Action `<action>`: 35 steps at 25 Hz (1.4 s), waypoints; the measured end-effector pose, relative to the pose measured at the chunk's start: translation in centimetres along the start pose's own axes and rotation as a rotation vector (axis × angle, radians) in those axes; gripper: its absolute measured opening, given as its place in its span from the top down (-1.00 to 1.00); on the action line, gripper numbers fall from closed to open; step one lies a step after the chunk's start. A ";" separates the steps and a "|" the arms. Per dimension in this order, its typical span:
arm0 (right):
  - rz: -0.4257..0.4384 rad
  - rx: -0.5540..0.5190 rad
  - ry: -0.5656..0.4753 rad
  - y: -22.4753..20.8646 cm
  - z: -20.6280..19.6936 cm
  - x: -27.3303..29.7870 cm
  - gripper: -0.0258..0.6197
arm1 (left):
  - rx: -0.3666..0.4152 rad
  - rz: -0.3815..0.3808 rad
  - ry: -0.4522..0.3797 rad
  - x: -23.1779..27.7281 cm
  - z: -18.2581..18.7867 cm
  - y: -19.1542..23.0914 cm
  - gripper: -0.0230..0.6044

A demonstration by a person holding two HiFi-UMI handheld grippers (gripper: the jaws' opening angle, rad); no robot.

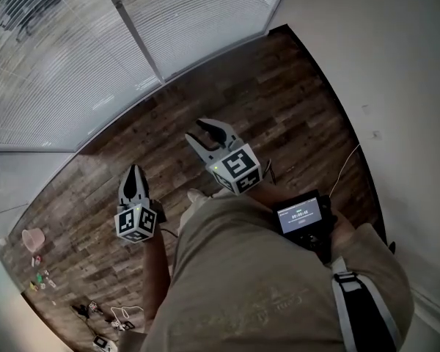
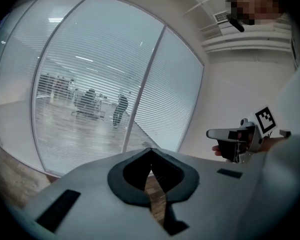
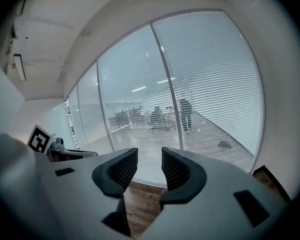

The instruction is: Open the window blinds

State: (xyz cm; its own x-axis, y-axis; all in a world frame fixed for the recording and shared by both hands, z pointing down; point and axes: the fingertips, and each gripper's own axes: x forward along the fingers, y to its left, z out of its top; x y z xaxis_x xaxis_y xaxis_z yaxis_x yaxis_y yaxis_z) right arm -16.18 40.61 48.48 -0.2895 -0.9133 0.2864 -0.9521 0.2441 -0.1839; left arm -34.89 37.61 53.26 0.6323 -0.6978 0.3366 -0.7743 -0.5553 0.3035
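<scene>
Wood-plank floor (image 1: 279, 108) runs up to a glass wall at the upper left of the frame, where the blinds (image 1: 51, 64) hang full-length, their slats level enough that figures show through. Both tools hover mid-frame, well apart from them: the left gripper (image 1: 134, 171) is pressed together on nothing, the right gripper (image 1: 199, 132) spread with an empty gap. That fits slats already tilted or a lift yet to come; no cord or wand shows in any view

Left gripper (image 1: 134, 170), jaws together, and right gripper (image 1: 201, 133), jaws apart, are pointing toward blinds (image 1: 59, 64) at eleven o'clock. A cup (image 1: 33, 238) is sitting at eight o'clock.
</scene>
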 end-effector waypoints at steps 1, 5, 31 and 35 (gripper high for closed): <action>0.003 0.003 0.006 0.1 -0.3 0.0 0.49 | -0.002 -0.005 0.010 0.0 -0.4 -0.2 0.88; 0.032 0.005 0.025 3.8 -1.0 1.3 0.49 | 0.002 -0.048 0.036 -1.4 -1.3 0.9 0.88; 0.218 -0.090 0.095 -1.2 -1.9 -1.2 0.66 | -0.016 0.018 0.013 1.3 -2.3 -6.9 0.88; 0.265 -0.087 0.125 -2.1 -3.0 -2.4 0.67 | -0.082 0.018 -0.004 1.8 -3.2 -8.7 0.88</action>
State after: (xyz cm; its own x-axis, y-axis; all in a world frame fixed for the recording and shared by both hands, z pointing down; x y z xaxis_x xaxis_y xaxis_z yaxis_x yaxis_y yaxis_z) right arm -13.78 43.28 51.02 -0.5337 -0.7683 0.3534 -0.8451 0.5006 -0.1877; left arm -26.94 42.56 54.06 0.6179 -0.7093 0.3392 -0.7810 -0.5037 0.3693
